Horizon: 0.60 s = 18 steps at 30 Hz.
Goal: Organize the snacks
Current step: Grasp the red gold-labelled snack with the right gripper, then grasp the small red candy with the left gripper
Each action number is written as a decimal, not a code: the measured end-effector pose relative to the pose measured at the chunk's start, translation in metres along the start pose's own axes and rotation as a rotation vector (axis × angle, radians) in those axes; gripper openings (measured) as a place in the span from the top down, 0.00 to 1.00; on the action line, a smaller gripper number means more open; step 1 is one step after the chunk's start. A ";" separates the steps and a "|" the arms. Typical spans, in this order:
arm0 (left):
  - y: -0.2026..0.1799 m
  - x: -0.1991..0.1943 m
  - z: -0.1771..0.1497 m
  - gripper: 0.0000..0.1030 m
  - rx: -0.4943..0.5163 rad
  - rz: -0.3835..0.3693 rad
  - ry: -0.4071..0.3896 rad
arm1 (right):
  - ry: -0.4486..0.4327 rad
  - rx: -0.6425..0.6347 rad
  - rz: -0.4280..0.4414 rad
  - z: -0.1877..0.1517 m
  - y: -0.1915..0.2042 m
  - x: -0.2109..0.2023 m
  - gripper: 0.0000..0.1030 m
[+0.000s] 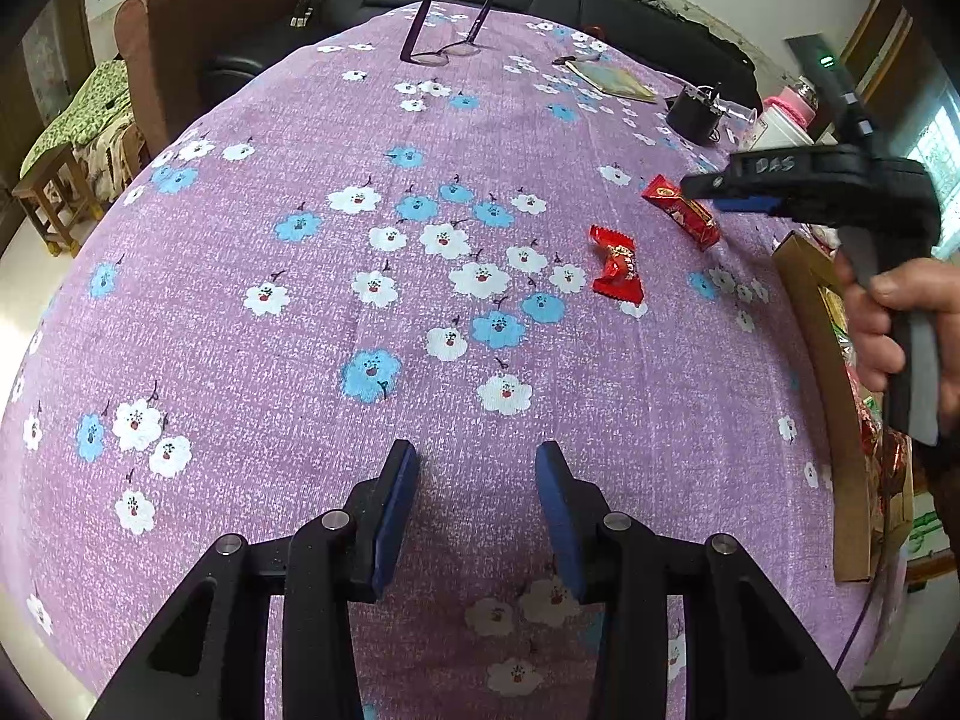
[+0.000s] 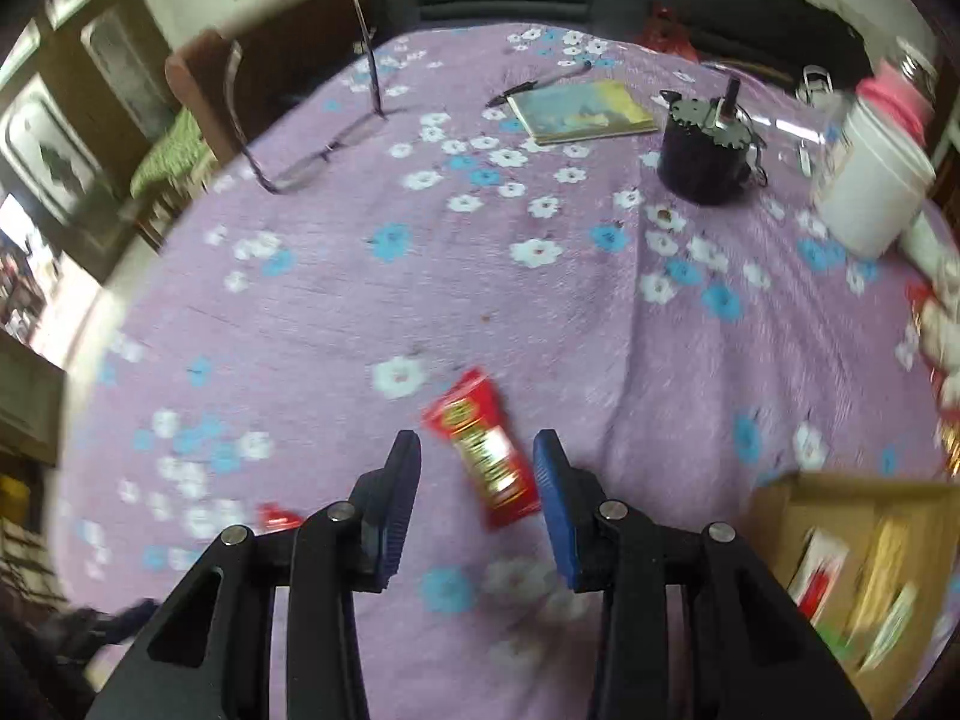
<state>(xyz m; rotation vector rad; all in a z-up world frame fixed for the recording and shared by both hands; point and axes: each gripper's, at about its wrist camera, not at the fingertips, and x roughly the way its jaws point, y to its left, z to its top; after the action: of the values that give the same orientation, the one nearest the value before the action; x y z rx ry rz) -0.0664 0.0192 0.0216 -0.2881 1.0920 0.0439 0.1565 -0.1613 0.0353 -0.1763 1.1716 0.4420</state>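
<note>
Right wrist view: your right gripper (image 2: 474, 468) hangs over the red snack bar (image 2: 483, 450), jaws apart, the wrapper lying between them on the purple cloth of the desk (image 2: 336, 300), not yet pinched. It looks light, flat, slick foil; I'd take it across the narrow middle, since the crimped ends would likely slip. A twist-wrapped red candy (image 1: 618, 269) lies just left of it. Your left gripper (image 1: 477, 480) stands nearer, jaws apart and empty. The cardboard box (image 2: 864, 504) waits at near right.
</note>
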 end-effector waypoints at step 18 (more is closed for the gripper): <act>-0.002 -0.001 0.007 0.58 -0.026 0.007 -0.008 | 0.099 -0.096 0.184 -0.058 0.073 0.005 0.83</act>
<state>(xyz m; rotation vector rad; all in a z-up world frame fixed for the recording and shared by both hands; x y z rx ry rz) -0.0605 0.0190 0.0262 -0.3076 1.0847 0.0659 0.0783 -0.1154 0.0153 -0.1759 1.2704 0.6589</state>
